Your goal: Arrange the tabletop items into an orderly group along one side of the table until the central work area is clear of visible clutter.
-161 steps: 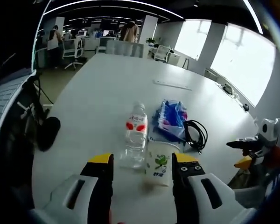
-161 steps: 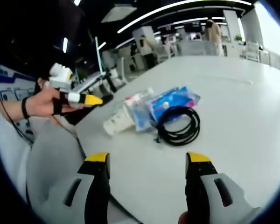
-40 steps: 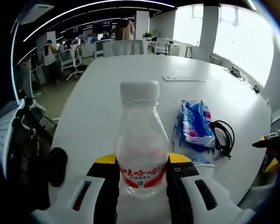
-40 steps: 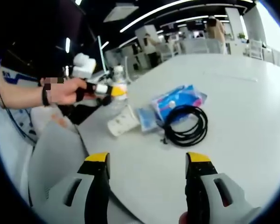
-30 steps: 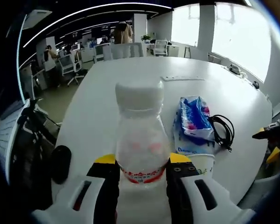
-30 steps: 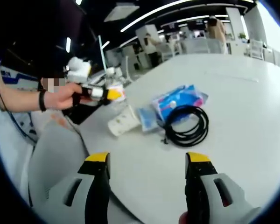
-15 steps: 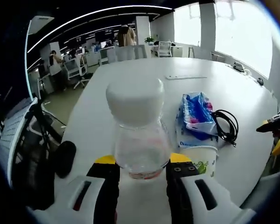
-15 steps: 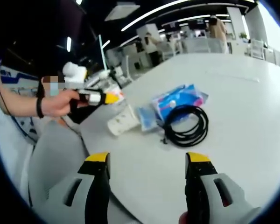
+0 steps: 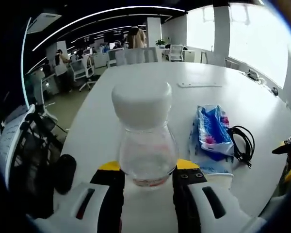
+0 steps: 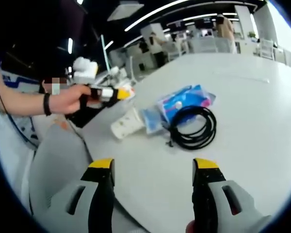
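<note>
**Bottle gripped above table edge**

Water bottle [image 9: 144, 141] clamped between left gripper [image 9: 144, 171] jaws, cap toward camera. Beside it on white table [image 9: 136, 87]: blue packet [image 9: 211, 131], black cable [image 9: 242, 143]. From right gripper [image 10: 153, 167], jaws spread and empty, paper cup [image 10: 125, 123] lying tipped over.

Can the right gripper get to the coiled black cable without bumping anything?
Probably yes. The right gripper is open, and bare white table lies between it and the coiled black cable. The blue packet and paper cup sit beyond or beside the cable.
</note>
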Tool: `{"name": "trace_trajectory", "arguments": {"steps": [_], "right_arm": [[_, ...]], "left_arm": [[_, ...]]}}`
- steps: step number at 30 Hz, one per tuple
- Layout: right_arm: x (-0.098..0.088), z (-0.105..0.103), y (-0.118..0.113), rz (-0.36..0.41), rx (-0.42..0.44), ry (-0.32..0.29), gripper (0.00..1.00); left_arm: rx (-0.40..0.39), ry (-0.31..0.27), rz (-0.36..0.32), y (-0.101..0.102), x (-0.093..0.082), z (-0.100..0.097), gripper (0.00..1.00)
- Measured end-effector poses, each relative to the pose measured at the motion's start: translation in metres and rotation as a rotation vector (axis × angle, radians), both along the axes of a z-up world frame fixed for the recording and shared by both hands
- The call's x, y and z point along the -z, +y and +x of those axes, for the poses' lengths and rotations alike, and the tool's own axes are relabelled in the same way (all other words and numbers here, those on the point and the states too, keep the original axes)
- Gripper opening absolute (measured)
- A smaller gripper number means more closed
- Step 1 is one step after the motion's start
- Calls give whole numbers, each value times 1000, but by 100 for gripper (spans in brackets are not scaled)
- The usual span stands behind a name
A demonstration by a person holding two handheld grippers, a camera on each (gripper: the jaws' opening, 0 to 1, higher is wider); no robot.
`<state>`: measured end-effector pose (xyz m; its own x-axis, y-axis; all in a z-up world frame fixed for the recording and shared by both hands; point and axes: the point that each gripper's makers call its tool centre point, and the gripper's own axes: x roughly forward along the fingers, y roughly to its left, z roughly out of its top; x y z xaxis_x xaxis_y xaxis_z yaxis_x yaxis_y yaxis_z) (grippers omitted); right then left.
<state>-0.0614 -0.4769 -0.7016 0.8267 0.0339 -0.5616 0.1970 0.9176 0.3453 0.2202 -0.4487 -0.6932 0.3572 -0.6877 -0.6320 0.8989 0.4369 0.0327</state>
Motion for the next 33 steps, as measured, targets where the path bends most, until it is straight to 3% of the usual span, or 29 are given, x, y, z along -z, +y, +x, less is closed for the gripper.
{"name": "trace_trajectory", "arguments": {"steps": [19, 33], "right_arm": [[5, -3, -3, 12, 11, 18, 63], [7, -9, -4, 16, 22, 23, 63]], "left_arm": [[-41, 9, -12, -43, 1, 42, 37], [-45, 7, -19, -62, 3, 62, 38]]}}
